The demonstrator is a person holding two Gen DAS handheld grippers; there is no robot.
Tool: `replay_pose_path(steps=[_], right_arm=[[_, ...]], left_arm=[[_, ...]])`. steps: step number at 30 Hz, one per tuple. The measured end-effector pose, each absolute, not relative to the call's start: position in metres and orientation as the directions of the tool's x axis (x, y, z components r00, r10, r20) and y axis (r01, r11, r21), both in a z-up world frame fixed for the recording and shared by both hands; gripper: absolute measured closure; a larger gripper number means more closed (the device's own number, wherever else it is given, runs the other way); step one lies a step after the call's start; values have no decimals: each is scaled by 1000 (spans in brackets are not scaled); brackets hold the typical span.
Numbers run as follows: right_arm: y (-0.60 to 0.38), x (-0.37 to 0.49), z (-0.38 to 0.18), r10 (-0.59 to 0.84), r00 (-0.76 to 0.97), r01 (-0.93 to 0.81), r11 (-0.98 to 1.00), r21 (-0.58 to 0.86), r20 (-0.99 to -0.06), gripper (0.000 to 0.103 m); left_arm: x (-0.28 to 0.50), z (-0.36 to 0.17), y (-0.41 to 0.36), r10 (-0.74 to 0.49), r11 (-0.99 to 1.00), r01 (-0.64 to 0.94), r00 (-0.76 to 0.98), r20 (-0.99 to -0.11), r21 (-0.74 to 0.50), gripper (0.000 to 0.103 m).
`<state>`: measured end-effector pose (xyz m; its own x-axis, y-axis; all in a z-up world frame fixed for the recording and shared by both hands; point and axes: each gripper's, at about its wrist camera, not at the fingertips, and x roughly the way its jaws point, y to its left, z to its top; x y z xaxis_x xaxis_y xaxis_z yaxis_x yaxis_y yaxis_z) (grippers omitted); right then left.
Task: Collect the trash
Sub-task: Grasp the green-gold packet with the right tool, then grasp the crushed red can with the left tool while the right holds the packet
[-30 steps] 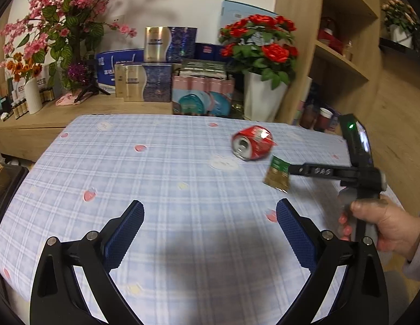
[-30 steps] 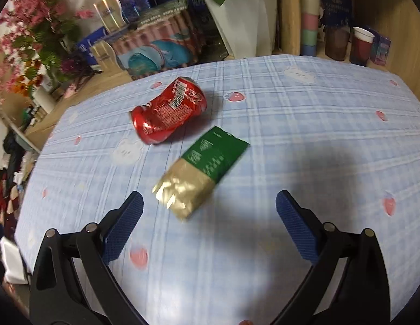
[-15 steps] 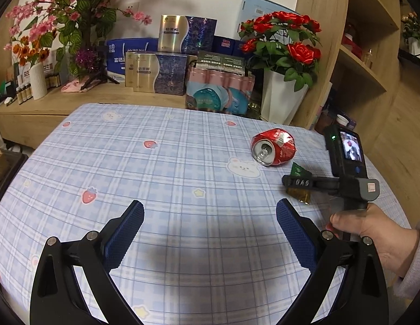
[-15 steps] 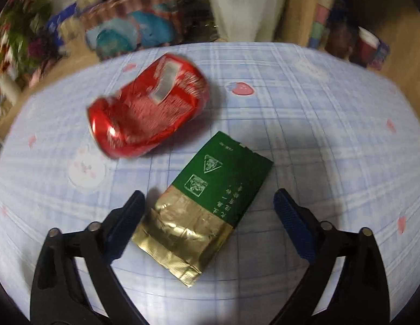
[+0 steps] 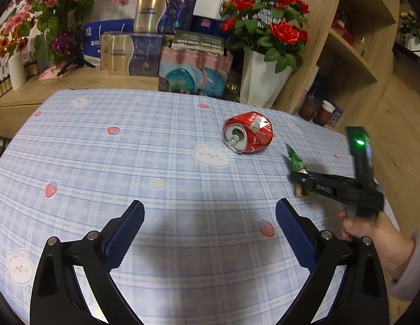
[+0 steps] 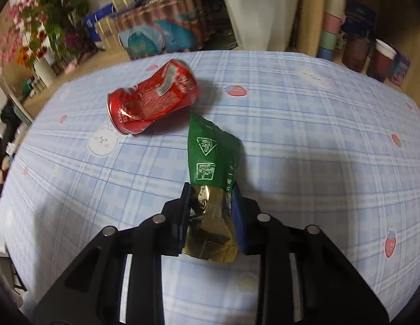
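Left gripper (image 5: 210,230) jaws wide apart over checked tablecloth (image 5: 128,162), nothing between. Crushed red can (image 5: 248,132) far right of centre. Right gripper (image 5: 298,180), held by hand (image 5: 372,233), pinches green wrapper (image 5: 295,159).

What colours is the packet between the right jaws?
The packet is green with white print at the far end and gold foil at the gripped end; right wrist view shows it best.

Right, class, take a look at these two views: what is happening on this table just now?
A person holding a two-finger tool in each hand is collecting trash from a blue checked tablecloth. The right tool has just been closing and now pinches the gold end of a green-and-gold foil packet. The crushed red drink can lies untouched beside it. The left tool hovers open and empty.
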<state>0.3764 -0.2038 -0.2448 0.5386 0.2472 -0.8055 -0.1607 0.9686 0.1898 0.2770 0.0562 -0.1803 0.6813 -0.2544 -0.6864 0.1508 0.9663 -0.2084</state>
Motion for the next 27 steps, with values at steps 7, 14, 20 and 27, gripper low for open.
replay_pose_path(steps=[7,14,20,27], right_arm=[[-229,356,-231,273,600,-183,962,203,-752,74],[-258,345,-216,298,642,-163,953,254,-707,74],[-278,344,-217,317,650,-131,942,309,-690,74],[-291,330,-226,328,644,-96,931,353,-691,74]], left_arm=[[323,-183,13,-249,967,133,650,-718,-215,26],[400,-184,-5,-236,932,-47,672,-702,-359,56],[431,-195,-25,-167,941,-114,662,-731,-318,51],[458,-217,-31,-128,955,-138,604,-787,-261,60]])
